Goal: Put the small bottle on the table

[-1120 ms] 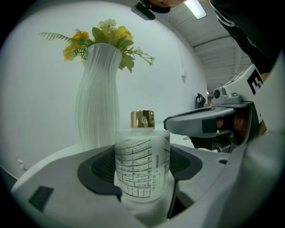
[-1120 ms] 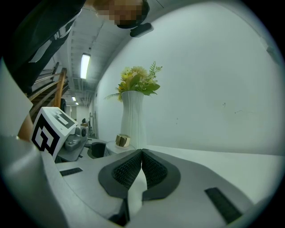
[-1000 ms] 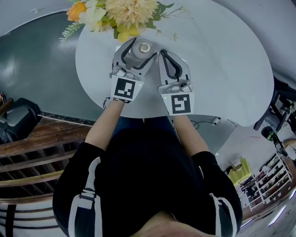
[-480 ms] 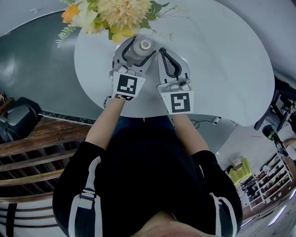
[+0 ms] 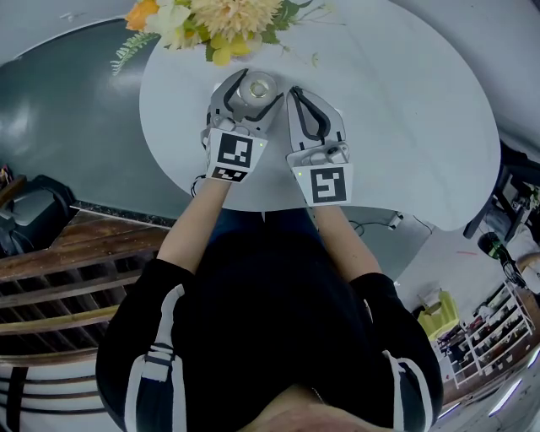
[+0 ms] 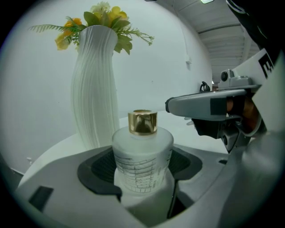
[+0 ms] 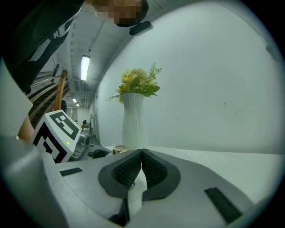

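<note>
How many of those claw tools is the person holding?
2. The left gripper grips the small bottle near the vase; the right gripper, shut and empty, is beside it.

A round white table [image 5: 405,126] stands on dark floor [image 5: 59,152], wooden slats [image 5: 76,283] nearby.

vase: white, ribbed [image 6: 94,84] | flowers: yellow-orange [image 5: 228,17] | wooden slats: lower left [image 5: 51,287]

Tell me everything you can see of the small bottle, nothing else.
The small bottle is of frosted, translucent material, round, with faint printed lines on its side and a shiny gold cap. It stands upright, clamped between the dark pads of the left gripper, over the white table. Its base is hidden.
</note>
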